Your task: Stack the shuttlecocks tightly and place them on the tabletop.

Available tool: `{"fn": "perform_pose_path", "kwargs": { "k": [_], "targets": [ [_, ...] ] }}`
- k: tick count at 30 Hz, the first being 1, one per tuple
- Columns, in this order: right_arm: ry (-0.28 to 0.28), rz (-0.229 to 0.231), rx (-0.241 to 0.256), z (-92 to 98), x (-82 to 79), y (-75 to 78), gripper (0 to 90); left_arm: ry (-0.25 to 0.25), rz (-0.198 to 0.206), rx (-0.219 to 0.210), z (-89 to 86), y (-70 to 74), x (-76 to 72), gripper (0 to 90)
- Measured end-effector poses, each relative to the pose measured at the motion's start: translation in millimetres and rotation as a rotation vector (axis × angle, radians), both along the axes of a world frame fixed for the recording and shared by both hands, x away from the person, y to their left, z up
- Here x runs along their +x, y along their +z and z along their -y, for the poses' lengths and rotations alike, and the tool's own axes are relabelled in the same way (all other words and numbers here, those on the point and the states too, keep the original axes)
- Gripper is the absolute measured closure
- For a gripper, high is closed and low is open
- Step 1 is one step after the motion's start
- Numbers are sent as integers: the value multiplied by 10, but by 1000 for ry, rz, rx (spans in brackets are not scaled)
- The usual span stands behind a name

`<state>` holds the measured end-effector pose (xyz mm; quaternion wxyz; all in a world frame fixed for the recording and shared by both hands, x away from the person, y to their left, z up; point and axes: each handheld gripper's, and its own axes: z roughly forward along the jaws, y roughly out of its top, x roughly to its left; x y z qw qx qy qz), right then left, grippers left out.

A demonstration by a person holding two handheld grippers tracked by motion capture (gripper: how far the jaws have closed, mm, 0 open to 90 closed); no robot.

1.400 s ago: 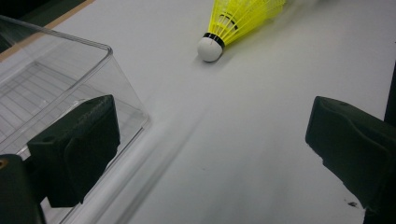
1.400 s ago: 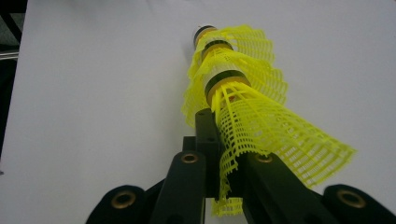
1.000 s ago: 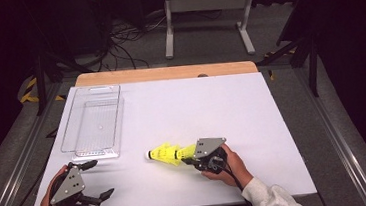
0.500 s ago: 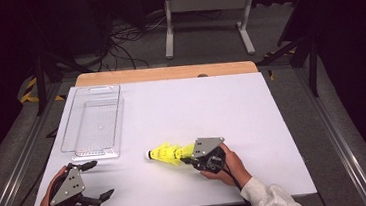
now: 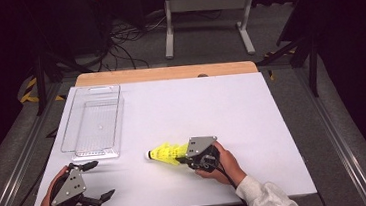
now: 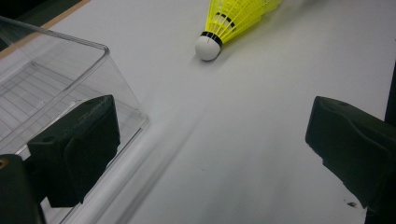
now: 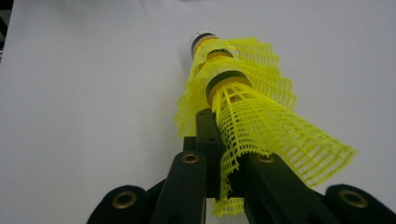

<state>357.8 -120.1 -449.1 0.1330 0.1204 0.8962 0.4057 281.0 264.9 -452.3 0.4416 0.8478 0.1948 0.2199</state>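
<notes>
Leftward along the counter's near edge creeps the right gripper [image 5: 192, 157], jaws clamped on stacked yellow shuttlecocks [image 5: 164, 153]; left gripper [image 5: 96, 180] gapes idle, likely tray-bound [image 5: 92, 122]

Clear rectangular plastic tray [image 5: 92, 122] occupies the left of the frame on the white table top [image 5: 211, 105]; nested yellow plastic mesh shuttlecocks [image 5: 164, 153] lie at lower centre. The centre, the right and the far edge are open surface.
</notes>
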Motion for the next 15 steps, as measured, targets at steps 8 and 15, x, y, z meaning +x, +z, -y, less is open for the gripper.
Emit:
{"fn": "perform_pose_path", "kwargs": {
  "k": [8,15],
  "targets": [
    [3,-10,-18,-44,61,-45,884,-3,-5,-2,8,-5,5,40],
    [0,-31,-13,-79,124,-86,880,-5,-10,-2,16,-10,11,40]
  ]
}}
